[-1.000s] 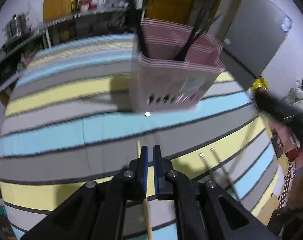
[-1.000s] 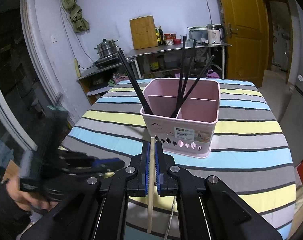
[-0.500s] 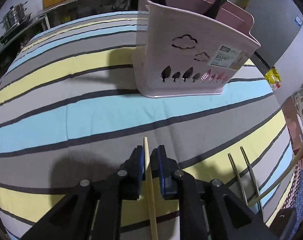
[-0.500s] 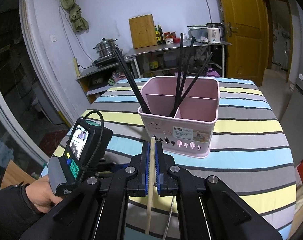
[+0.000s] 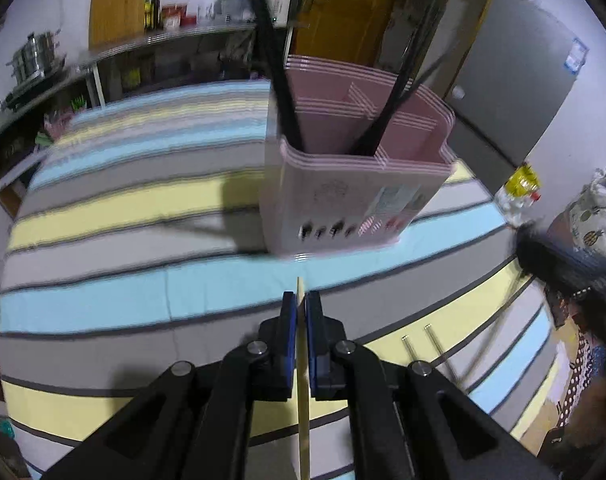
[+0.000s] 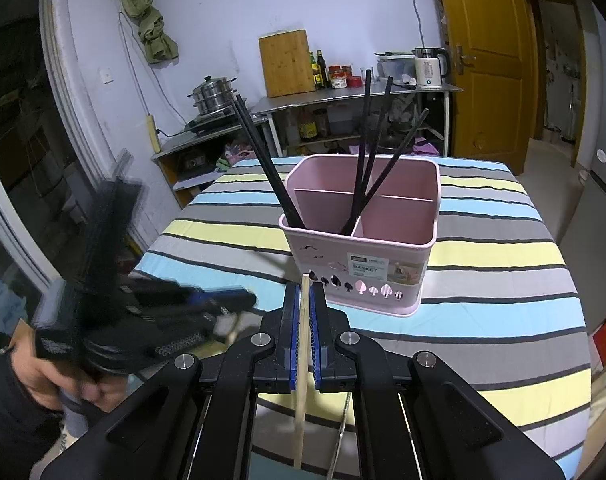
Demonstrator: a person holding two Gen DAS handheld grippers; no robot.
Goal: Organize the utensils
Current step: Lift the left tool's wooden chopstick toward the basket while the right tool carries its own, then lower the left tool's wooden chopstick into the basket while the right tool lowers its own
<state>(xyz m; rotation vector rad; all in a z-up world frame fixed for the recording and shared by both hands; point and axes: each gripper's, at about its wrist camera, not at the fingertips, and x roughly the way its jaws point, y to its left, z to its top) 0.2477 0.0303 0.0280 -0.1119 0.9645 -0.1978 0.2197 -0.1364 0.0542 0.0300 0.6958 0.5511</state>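
A pink divided basket stands on the striped table and holds several black chopsticks. My left gripper is above the cloth in front of the basket. Its jaws are closing onto a wooden chopstick that runs back between the pads. My right gripper is shut on another wooden chopstick, pointing at the basket's front. In the right wrist view the left gripper is a blur at the left, held by a person's hand.
Two metal chopsticks lie on the yellow stripe right of my left gripper. The striped tablecloth runs to the table's edges. A steel shelf with a kettle, bottles and a cutting board stands behind, beside a yellow door.
Half a second ago the left gripper was low over the cloth, jaws slightly apart around the wooden chopstick. Now it has closed on it and risen. The right gripper has not moved.
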